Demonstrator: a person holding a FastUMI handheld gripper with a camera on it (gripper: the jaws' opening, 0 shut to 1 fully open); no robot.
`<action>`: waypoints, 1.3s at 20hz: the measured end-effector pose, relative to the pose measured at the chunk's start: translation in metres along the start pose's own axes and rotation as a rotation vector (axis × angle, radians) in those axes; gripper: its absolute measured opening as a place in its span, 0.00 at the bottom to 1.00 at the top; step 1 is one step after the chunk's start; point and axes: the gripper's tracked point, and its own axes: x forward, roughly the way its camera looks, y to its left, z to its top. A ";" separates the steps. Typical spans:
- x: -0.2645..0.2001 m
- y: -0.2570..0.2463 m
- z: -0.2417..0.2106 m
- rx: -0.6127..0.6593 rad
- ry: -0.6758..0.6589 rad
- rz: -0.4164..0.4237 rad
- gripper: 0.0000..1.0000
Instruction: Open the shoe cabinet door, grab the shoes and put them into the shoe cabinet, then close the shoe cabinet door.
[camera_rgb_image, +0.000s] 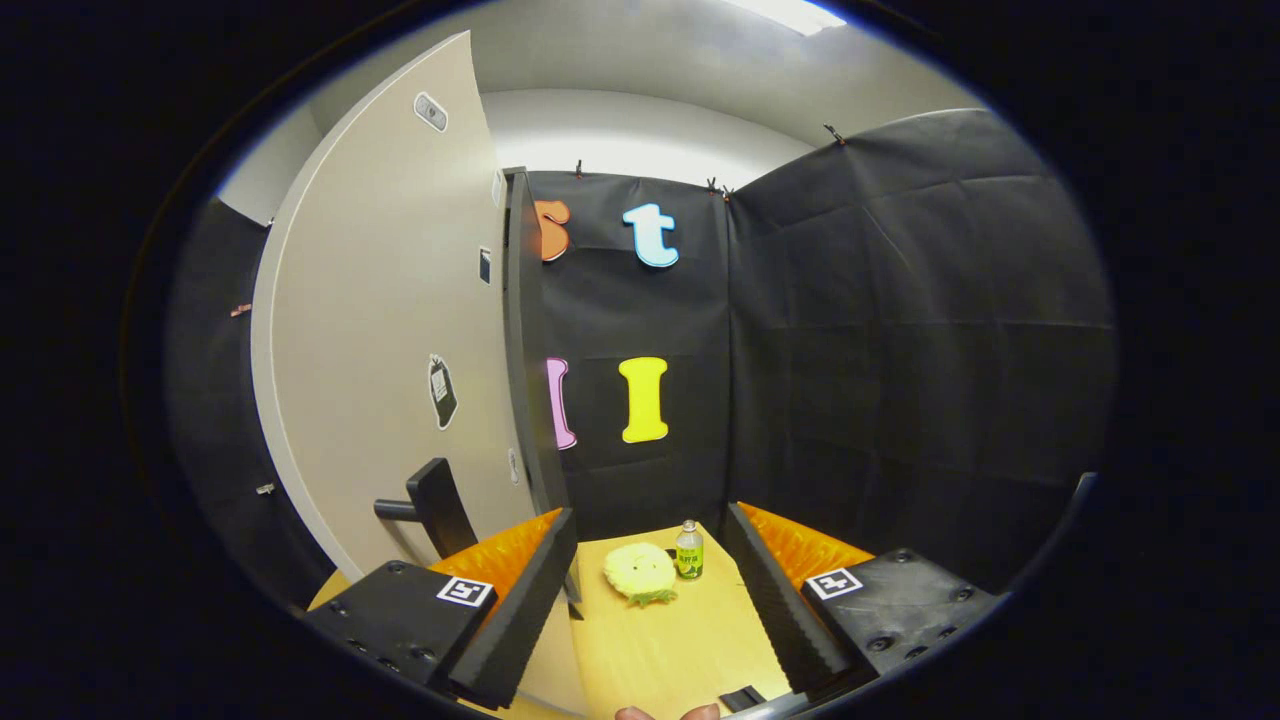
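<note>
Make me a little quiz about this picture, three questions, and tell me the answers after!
1. True or false: the gripper is open.
2. What stands right beside the yellow plush toy on the table?
3. The cabinet door has a handle. Is the handle A) touching a finger or B) apart from them?

Key: 1 true, nothing between the fingers. 2 a small green bottle. 3 B.

Ahead of you: yellow plush toy (640, 573) lying near the far edge of the wooden surface (670, 650) | small green-labelled bottle (689, 550) upright just beside the plush, toward the far edge | black cloth wall (900, 350) rising behind the far edge | ceiling light (790, 12) glowing overhead.
</note>
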 end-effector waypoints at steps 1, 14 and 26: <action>-0.003 0.013 -0.001 0.003 0.003 0.015 0.97; -0.007 0.167 -0.016 -0.026 0.001 0.172 0.98; 0.022 0.295 -0.035 -0.042 0.040 0.325 0.98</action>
